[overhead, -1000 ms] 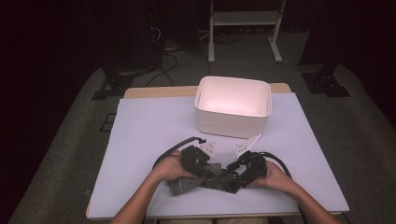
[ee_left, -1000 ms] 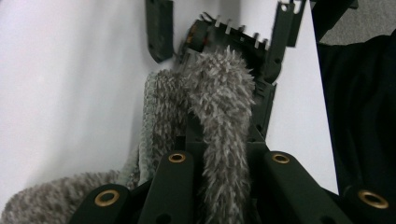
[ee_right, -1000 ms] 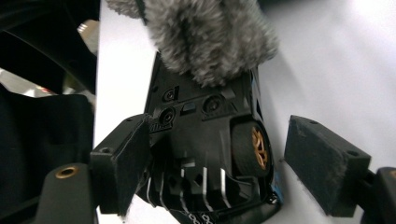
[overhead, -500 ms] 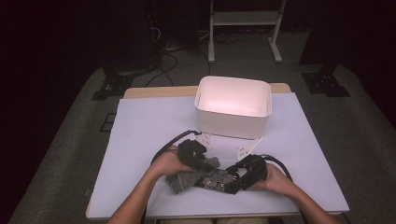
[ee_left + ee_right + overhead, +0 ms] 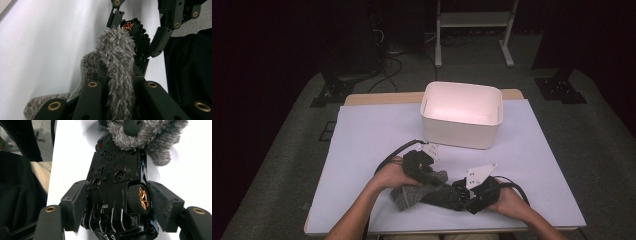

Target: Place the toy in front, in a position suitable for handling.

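At the near edge of the white-covered table (image 5: 377, 135), in front of the white bin (image 5: 462, 116), I hold a black toy car (image 5: 117, 182) and a grey fuzzy cloth (image 5: 117, 57) between my two grippers. The left gripper (image 5: 419, 167) has its jaws pressed together on a fold of the cloth, the fabric bunching up between them in the left gripper view. The right gripper (image 5: 120, 207) has just been narrowing its jaws and now clamps the car across its body, underside up, one pad against a gold-spoked wheel (image 5: 140, 198). The cloth touches the car's far end. The bin, well behind car and cloth, is open-topped with bare pale walls; nothing in it that I can make out.
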A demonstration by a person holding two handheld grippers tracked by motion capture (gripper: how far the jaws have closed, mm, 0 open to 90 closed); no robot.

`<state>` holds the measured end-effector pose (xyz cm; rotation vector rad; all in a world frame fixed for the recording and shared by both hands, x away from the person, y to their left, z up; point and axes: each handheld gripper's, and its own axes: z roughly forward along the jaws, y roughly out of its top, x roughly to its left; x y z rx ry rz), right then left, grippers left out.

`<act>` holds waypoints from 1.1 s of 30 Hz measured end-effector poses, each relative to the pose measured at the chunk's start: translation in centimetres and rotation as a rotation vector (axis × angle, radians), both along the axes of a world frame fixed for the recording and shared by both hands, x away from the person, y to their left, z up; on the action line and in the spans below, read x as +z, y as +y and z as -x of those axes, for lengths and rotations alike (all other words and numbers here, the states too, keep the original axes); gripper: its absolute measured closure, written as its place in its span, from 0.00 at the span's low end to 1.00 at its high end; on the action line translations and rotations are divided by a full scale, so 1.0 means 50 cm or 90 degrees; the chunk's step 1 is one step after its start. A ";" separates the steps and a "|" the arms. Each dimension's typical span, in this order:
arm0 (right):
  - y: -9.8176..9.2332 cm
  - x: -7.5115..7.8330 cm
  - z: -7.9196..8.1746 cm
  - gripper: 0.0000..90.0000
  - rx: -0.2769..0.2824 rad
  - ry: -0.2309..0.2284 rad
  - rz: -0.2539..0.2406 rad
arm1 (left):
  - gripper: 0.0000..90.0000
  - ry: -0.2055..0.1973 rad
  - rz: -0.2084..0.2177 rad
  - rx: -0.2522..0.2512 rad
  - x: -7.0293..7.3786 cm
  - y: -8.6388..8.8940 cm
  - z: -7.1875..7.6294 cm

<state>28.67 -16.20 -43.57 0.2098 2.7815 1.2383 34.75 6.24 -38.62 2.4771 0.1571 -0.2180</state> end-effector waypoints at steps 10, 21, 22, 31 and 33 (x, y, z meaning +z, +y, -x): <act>-0.013 -0.002 -0.014 0.29 -0.022 0.076 -0.019 | 0.89 0.001 0.015 -0.011 0.010 0.014 0.025; 0.002 -0.015 0.007 0.56 0.028 0.112 0.003 | 0.90 -0.014 0.026 -0.042 0.017 0.028 0.065; 0.002 -0.013 0.010 0.56 0.027 0.102 0.004 | 0.90 -0.021 0.025 -0.042 0.018 0.028 0.065; 0.000 -0.005 -0.006 0.63 0.000 -0.002 0.008 | 0.91 -0.042 0.020 -0.035 0.035 0.014 0.050; 0.000 -0.006 -0.015 0.63 -0.005 -0.006 0.007 | 0.91 -0.044 0.017 -0.033 0.037 0.011 0.047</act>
